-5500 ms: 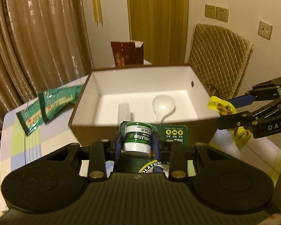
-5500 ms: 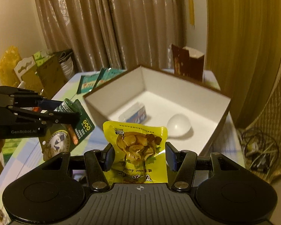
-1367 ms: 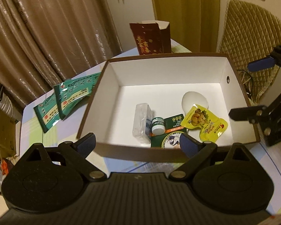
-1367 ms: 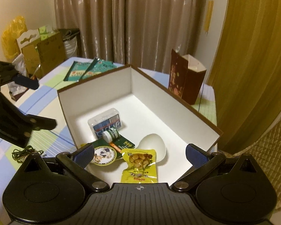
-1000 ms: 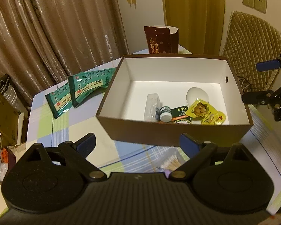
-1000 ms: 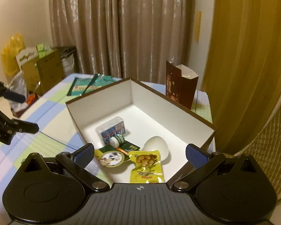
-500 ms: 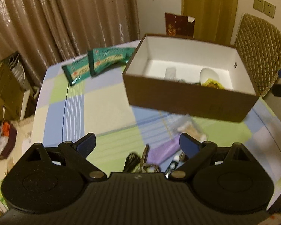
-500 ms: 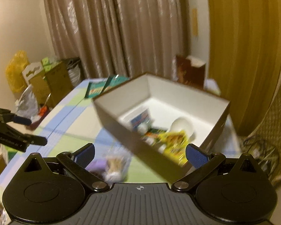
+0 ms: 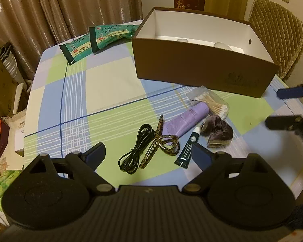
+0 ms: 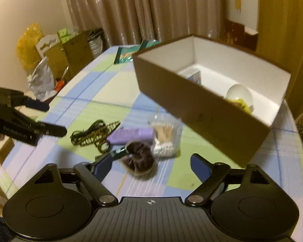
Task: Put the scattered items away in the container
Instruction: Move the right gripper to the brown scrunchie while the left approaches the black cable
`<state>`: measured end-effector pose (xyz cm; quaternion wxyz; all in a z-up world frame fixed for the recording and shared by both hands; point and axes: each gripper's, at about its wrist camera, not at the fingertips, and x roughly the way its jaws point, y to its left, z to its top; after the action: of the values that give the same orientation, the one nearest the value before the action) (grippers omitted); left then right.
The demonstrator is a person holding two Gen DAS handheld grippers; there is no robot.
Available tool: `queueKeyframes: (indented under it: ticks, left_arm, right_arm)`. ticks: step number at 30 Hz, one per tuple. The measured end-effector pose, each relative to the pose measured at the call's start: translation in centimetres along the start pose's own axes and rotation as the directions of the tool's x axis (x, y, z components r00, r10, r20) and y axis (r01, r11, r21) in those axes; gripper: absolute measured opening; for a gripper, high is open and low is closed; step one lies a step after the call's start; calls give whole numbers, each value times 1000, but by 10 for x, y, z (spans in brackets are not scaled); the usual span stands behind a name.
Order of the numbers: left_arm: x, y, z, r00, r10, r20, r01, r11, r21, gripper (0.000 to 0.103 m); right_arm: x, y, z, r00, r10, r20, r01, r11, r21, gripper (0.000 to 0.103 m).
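A round surface (image 9: 111, 84) covered in a checked cloth of blue, green and cream squares. At about one o'clock sits an open brown cardboard box (image 9: 202, 74) with a white inside. At eleven o'clock lie two green packets (image 9: 99, 38), side by side. Near the centre, toward five o'clock, is a loose cluster: a bag of cotton swabs (image 9: 210, 101), a lilac tube (image 9: 186, 119), a dark purple scrunchie (image 9: 218, 130), a small dark green tube (image 9: 188, 148), a tortoiseshell hair clip (image 9: 159, 141) and a coiled black cable (image 9: 136, 149).
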<state>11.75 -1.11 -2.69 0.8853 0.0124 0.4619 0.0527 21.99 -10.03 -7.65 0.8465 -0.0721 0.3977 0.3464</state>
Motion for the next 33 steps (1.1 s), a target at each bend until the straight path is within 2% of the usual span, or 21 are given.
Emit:
queueKeyframes:
  ticks: [3,6,9,14,24,25,26,27,30,33]
  left_arm:
    - [5,5,-3,1000,-6,-3,6,1000,0,87]
    - [10,10,-5,1000,-14,-13,14,1000,-6,87]
    - [16,15,-7,1000,-20,-23,20,1000,-6,86]
    - [25,21,-9,999,-34,-37,34,999,-1,85]
    - [44,32,-7,997,-47,-61,48,999,11,82]
    - [46,33,-7,997,-51,-63,52,999,12,80]
    - [48,35,-7,996,-54,-65,55,998,14,79]
    - [49,36,-7,996,-55,-67,57,998,16,79]
    - [56,41,-6,995,-61,-75,63,998,22,75]
    - [62,47,-5,994,-77,-83,80,997,24,66]
  right_arm:
    - [13,4,-6,1000,12,-29,-12,1000,9,64]
    - [23,8,-10,999,21,-45,-21,1000,7,59]
    - [33,13,-9,998,29,-62,-30,999,-17,59]
    - [58,20,-11,995,-7,-96,2,999,-46,59]
    - [88,13,-6,991,-41,-126,43,999,15,59]
    - [90,13,-5,991,-40,-125,43,999,16,56]
    - [92,13,-5,991,-37,-126,40,999,17,44]
    - [93,14,-6,991,-31,-128,34,999,20,38]
    - [91,14,-7,991,-44,-124,47,999,24,29]
    - [86,8,-9,990,-52,-133,60,997,53,25]
